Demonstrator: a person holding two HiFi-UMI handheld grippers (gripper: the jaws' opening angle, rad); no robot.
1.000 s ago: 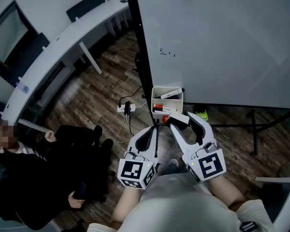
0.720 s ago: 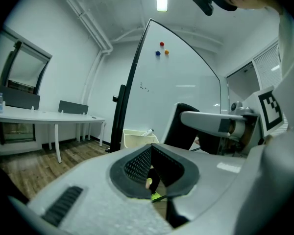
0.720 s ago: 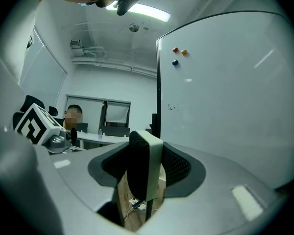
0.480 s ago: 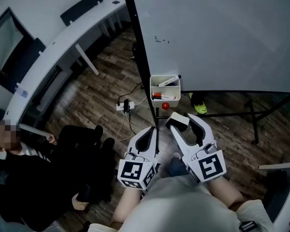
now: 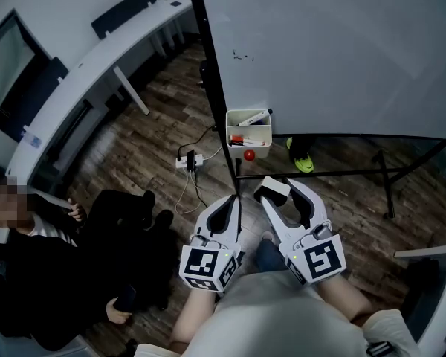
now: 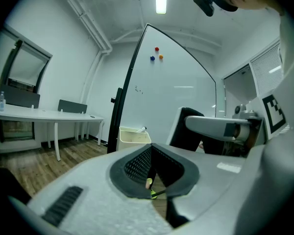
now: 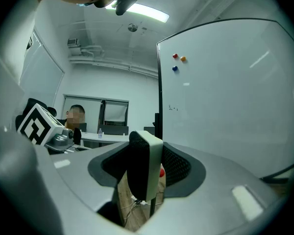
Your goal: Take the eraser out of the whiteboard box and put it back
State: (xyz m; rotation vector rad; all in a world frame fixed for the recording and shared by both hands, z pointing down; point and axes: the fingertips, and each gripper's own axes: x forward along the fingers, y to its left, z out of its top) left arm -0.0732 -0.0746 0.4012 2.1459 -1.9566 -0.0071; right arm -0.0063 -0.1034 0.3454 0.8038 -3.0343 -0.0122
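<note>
Eraser [image 5: 271, 190] is out of the whiteboard box [image 5: 249, 129], clamped in my right gripper [image 5: 286, 193] at lower centre of frame. The box hangs well apart above it, at the bottom-left corner of the whiteboard [image 5: 342, 50]. I hold the eraser upright btwn the fingers [image 7: 182, 166], dark felt to the left & white back to the right, likely so it can drop back into the box's open top w/o re-gripping. My left gripper [image 5: 227, 208] sits just beside, fingers closed on nothing, prob. only kept clear. Head view gives the gap to the box over the wood floor [image 5: 156, 125]. Only the right gripper view shows the pads on the eraser's faces, plus three magnets [image 7: 179, 61] high on the board. Left gripper view gives the box side-on, a marker [image 6: 142, 129] tip over its rim.
</note>
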